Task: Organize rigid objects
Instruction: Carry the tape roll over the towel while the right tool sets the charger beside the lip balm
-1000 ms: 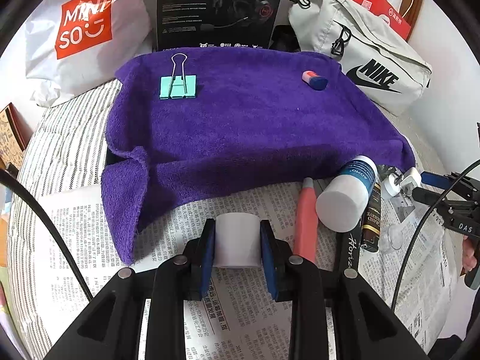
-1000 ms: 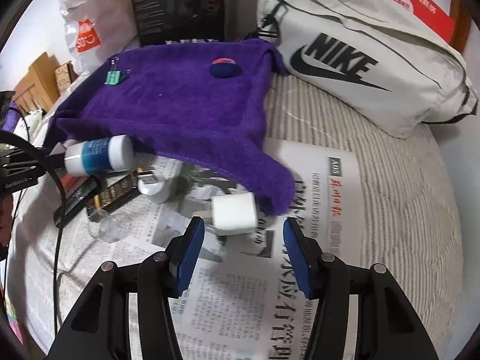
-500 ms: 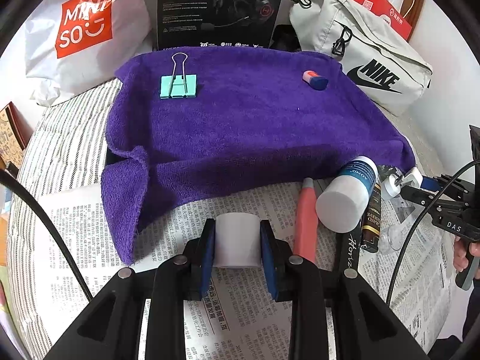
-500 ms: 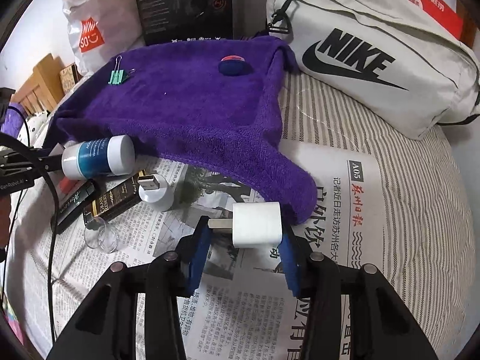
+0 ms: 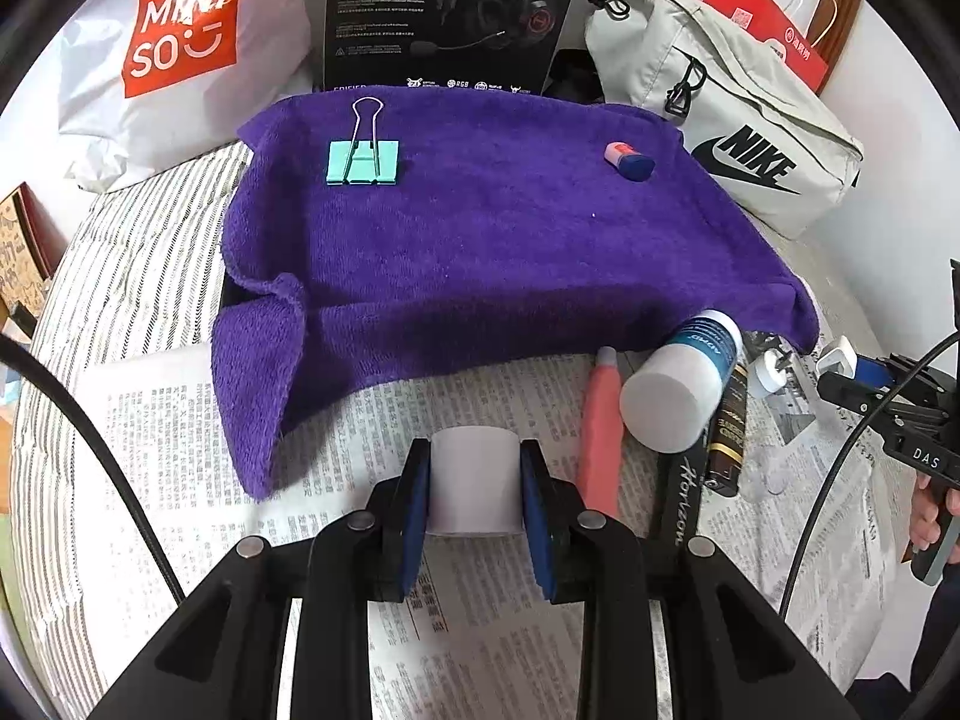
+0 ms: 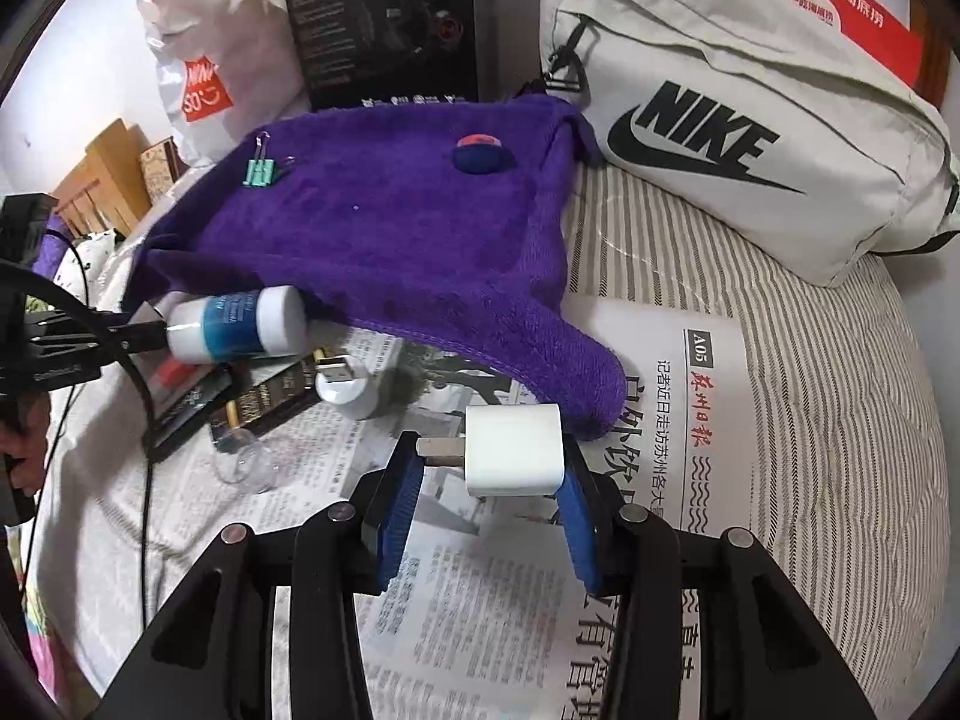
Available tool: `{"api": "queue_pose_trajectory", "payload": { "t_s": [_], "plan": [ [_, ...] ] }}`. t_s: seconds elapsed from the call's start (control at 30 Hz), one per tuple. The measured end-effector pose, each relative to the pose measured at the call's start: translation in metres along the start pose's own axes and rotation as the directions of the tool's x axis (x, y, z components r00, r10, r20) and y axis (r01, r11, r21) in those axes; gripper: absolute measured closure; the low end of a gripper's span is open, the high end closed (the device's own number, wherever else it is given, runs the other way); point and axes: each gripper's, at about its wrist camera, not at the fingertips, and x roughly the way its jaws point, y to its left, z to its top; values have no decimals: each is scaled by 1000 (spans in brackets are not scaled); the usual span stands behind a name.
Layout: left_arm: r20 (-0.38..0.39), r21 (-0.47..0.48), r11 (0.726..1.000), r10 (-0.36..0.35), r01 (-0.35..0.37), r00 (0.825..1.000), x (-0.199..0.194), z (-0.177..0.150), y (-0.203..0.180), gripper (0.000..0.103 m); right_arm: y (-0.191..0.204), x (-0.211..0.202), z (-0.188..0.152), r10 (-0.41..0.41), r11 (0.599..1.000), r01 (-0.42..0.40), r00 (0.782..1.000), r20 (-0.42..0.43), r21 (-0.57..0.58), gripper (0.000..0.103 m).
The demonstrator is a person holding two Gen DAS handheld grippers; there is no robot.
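Note:
My left gripper [image 5: 475,483] is shut on a white cylinder [image 5: 474,489] and holds it over the newspaper [image 5: 180,438]. My right gripper [image 6: 489,477] is shut on a white plug adapter [image 6: 514,450], its prongs against the left pad, lifted a little above the newspaper [image 6: 492,594]; it also shows at the right edge of the left wrist view [image 5: 840,360]. A purple towel [image 5: 480,240] [image 6: 390,240] carries a green binder clip [image 5: 362,161] [image 6: 259,171] and a blue-pink eraser [image 5: 629,159] [image 6: 478,151].
Beside the towel's near edge lie a white-blue bottle [image 5: 681,387] [image 6: 237,327], a pink tube [image 5: 600,426], dark packets [image 5: 723,426], a round white plug [image 6: 351,387] and a clear cap [image 6: 249,462]. A Nike bag [image 6: 738,120], a black box [image 5: 444,12] and a Miniso bag [image 5: 174,54] stand behind.
My right gripper moved forward around the white plug adapter, closed on it and lifted it slightly. My left gripper keeps holding the white cylinder in place.

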Motion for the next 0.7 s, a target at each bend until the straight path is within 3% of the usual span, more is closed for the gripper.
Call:
{"api": "queue_pose_trajectory", "payload": {
  "t_s": [0.27, 0.7],
  "plan": [
    [41, -30, 999, -35, 36, 999, -25, 2, 2, 76, -3, -16, 9, 8, 1000, -8, 999, 37, -3, 59],
    [106, -65, 998, -12, 19, 994, -55, 25, 19, 76, 5, -30, 46, 13, 999, -8, 994, 111, -48, 59]
  ]
}}
